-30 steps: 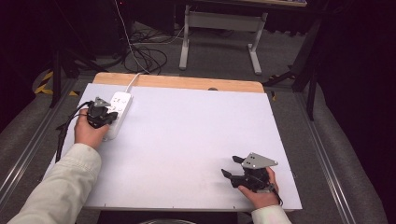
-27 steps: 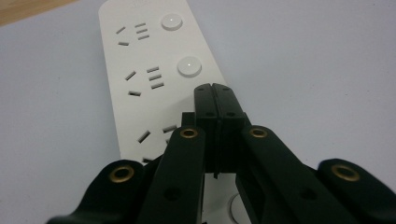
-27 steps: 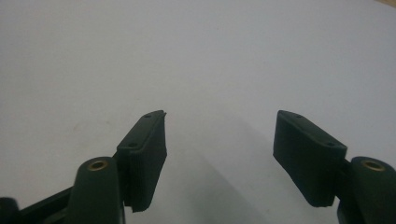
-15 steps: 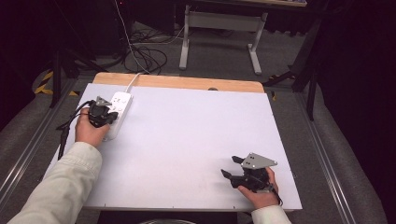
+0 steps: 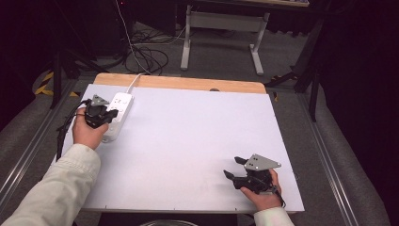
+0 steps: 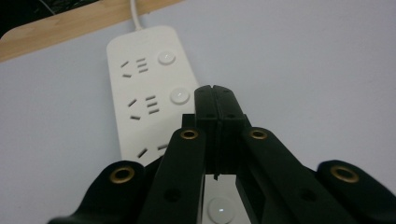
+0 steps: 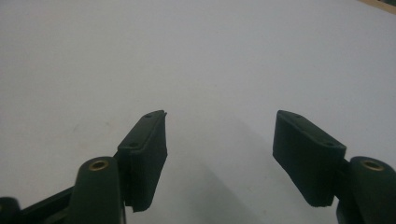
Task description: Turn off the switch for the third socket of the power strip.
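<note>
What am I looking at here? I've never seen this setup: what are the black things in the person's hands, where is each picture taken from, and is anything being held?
A person sits at a white table and holds a hand tool with two black jaws in each hand. The high view looks down from above the person; the other two pictures come from small cameras riding on the tools, looking along their jaws.

The left gripper has its jaws pressed together with nothing between them. It hangs over a white power strip, its tip close to one of the strip's round buttons; whether it touches the button I cannot tell. The strip lies at the table's far left, its cord running off over the wooden edge.

The right gripper sits at the near right with its jaws apart, bare table between them. Nothing is held.
</note>
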Tool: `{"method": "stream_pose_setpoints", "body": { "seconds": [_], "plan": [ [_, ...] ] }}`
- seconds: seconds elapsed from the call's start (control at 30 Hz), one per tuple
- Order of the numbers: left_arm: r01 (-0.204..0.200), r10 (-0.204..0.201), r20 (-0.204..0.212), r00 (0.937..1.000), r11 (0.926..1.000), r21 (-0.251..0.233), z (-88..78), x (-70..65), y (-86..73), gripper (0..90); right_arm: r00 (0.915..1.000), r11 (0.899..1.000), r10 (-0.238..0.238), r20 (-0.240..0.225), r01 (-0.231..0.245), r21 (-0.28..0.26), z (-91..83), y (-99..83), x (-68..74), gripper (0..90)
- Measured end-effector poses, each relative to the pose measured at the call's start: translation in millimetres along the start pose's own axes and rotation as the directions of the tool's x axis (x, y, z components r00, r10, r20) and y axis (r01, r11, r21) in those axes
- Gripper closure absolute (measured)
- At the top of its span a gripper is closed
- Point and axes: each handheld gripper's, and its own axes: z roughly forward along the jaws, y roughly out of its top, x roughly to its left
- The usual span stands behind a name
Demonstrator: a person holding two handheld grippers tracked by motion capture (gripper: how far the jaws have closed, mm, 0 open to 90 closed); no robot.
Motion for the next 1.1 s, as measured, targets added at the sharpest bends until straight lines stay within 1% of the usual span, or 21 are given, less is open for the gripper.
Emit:
{"method": "stream_pose_setpoints", "body": {
  "seconds": [0.03, 0.13, 0.2, 0.3, 0.37, 0.4, 0.5, 0.53, 0.63, 0.7, 0.73, 0.77, 0.8, 0.87, 0.9, 0.93, 0.97, 1.03, 1.07, 1.1],
  "plan": [
    [-0.008, 0.008, 0.007, 0.9999, 1.0, -0.001, -2.7, -2.4, 2.0, 90.0, 1.0, 1.0, 0.0, -0.001, 0.0, 0.004, 0.3, 0.0, 0.4, 35.6],
    [-0.013, 0.013, 0.023, 0.9997, 0.9999, 0.0, -7.5, -10.0, 4.8, 90.0, 1.0, 1.0, -0.007, -0.002, 0.007, 0.0, -0.1, 0.6, 1.8, 35.6],
    [-0.011, 0.01, 0.013, 0.9999, 0.9998, 0.018, -10.2, -13.2, 6.1, 89.9, 1.0, 1.0, -0.006, -0.002, 0.006, -0.001, -0.4, 0.7, 2.3, 35.6],
    [0.011, -0.011, 0.035, 0.9993, 0.9999, 0.005, -14.6, -14.4, 8.9, 90.0, 1.0, 1.0, -0.004, 0.0, 0.004, 0.0, -0.2, 0.5, 1.8, 35.6],
    [0.017, -0.017, 0.035, 0.9992, 0.9999, -0.001, -16.3, -14.7, 9.7, 90.0, 1.0, 1.0, -0.004, 0.0, 0.004, 0.001, 0.2, 0.5, 1.4, 35.6],
    [0.029, -0.028, 0.048, 0.9984, 0.9995, -0.011, -18.6, -14.2, 10.6, 89.9, 1.0, 1.0, -0.005, 0.0, 0.005, 0.004, 0.3, 0.5, 1.3, 35.6],
    [0.027, -0.026, 0.045, 0.9987, 0.9996, -0.012, -20.3, -13.3, 10.7, 89.9, 1.0, 1.0, -0.003, 0.0, 0.003, 0.003, 0.8, 0.4, 1.5, 35.6],
    [0.031, -0.03, 0.052, 0.9982, 0.9994, -0.012, -21.3, -13.0, 10.3, 89.8, 1.0, 1.0, -0.004, -0.001, 0.004, 0.002, 0.6, 0.3, 1.4, 35.6],
    [0.025, -0.025, 0.051, 0.9984, 0.9996, -0.014, -22.6, -13.2, 10.8, 89.8, 1.0, 1.0, -0.003, -0.002, 0.003, 0.003, 0.5, 0.4, 1.2, 35.7],
    [0.022, -0.021, 0.066, 0.9976, 0.9996, -0.015, -24.5, -15.1, 12.1, 89.1, 1.0, 1.0, -0.001, -0.002, 0.001, 0.003, 0.9, 0.4, 1.6, 35.7],
    [0.022, -0.021, 0.066, 0.9976, 0.9996, -0.015, -24.5, -15.1, 12.1, 87.9, 1.0, 1.0, -0.001, -0.002, 0.001, 0.003, 0.9, 0.4, 1.6, 35.7],
    [0.014, -0.014, 0.072, 0.9973, 0.9999, -0.006, -24.3, -15.7, 12.4, 85.9, 1.0, 1.0, -0.003, -0.001, 0.003, 0.003, 0.7, 0.3, 1.4, 35.7],
    [-0.008, 0.007, 0.061, 0.9981, 0.9999, 0.012, -24.9, -17.3, 12.8, 83.7, 1.0, 1.0, -0.004, -0.001, 0.004, 0.003, 0.4, 0.3, 1.2, 35.7],
    [-0.008, 0.007, 0.057, 0.9984, 0.9999, 0.009, -26.5, -18.5, 12.8, 78.3, 1.0, 1.0, 0.001, -0.002, -0.001, 0.001, -0.1, 0.4, 1.3, 35.7],
    [0.004, -0.004, 0.072, 0.9974, 1.0, -0.008, -30.7, -19.7, 13.3, 74.7, 1.0, 1.0, 0.004, -0.001, -0.004, -0.002, -0.6, 0.2, 1.0, 35.7],
    [0.004, -0.004, 0.072, 0.9974, 1.0, -0.008, -30.7, -19.7, 13.3, 71.6, 1.0, 1.0, 0.005, 0.0, -0.005, 0.0, -0.5, 0.2, 0.9, 35.8],
    [0.022, -0.02, 0.09, 0.9957, 0.9996, -0.017, -34.7, -21.2, 14.3, 66.5, 1.0, 1.0, 0.005, -0.003, -0.005, 0.0, 0.0, 0.2, 0.8, 35.8],
    [0.033, -0.03, 0.108, 0.9937, 0.9991, -0.027, -38.9, -23.7, 15.1, 58.2, 1.0, 1.0, 0.0, -0.004, 0.0, 0.005, 0.6, 0.2, 1.3, 35.8],
    [0.033, -0.03, 0.108, 0.9937, 0.9991, -0.027, -38.9, -23.7, 15.1, 56.2, 1.0, 1.0, 0.0, -0.004, 0.0, 0.005, 0.6, 0.2, 1.3, 35.8],
    [0.032, -0.029, 0.112, 0.9933, 0.999, -0.031, -41.4, -25.1, 15.3, 56.2, 1.0, 1.0, -0.002, -0.001, 0.002, 0.004, 0.2, 0.2, 1.6, 35.8]
  ]
}}
